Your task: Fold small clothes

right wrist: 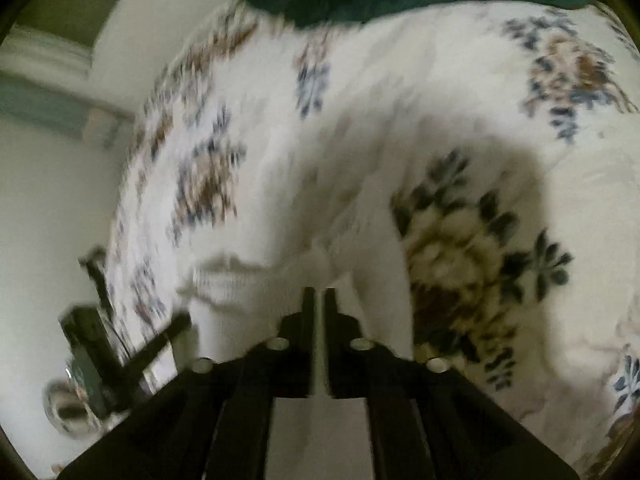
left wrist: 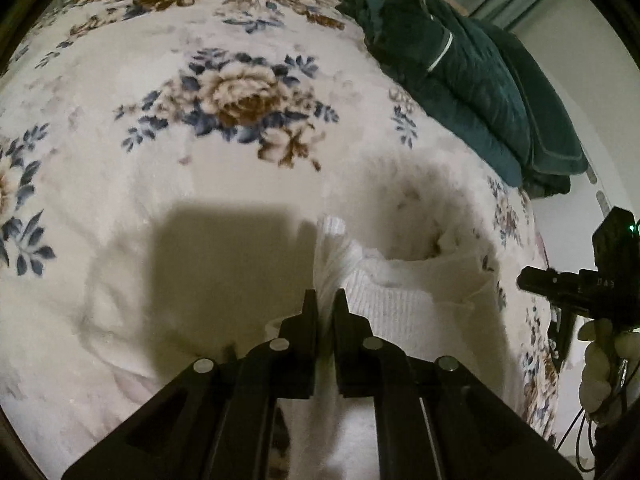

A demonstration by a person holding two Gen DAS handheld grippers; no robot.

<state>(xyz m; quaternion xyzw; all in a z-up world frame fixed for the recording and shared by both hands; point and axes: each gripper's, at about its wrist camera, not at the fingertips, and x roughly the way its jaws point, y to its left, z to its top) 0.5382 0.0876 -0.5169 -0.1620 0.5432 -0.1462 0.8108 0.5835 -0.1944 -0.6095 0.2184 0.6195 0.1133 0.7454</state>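
Left claw (left wrist: 324, 300): narrow, clamped on a bunched edge of the white ribbed garment (left wrist: 400, 296). Fabric fans up out of the gap between the fingers and hangs down between them toward the camera. The rest of the garment drapes to the right of the claw, with a folded-over hem and an open hollow showing at its top.

The garment is lifted above the bed, which is covered with a cream floral blanket (left wrist: 240, 96). Dark shadow on the blanket just left of the claw.

Right claw (right wrist: 319, 294): narrow, pinching the same white garment (right wrist: 248, 292). A thin strip of cloth shows in the slit between the fingers. The garment spreads to the left of the claw, ribbed edge visible. The right wrist view is motion-blurred, so fine detail of the grip is hard to read.

In the left wrist view the right claw's body sits at the far right edge, with a pale-gloved hand (left wrist: 600, 368) on its handle. Its fingertips are out of that view.

In the right wrist view the other claw's body (right wrist: 100, 344) is at lower left, blurred.

Dark green folded bedding (left wrist: 472, 80) is stacked at the far side of the bed, well apart from the garment. White wall (left wrist: 568, 60) behind it.
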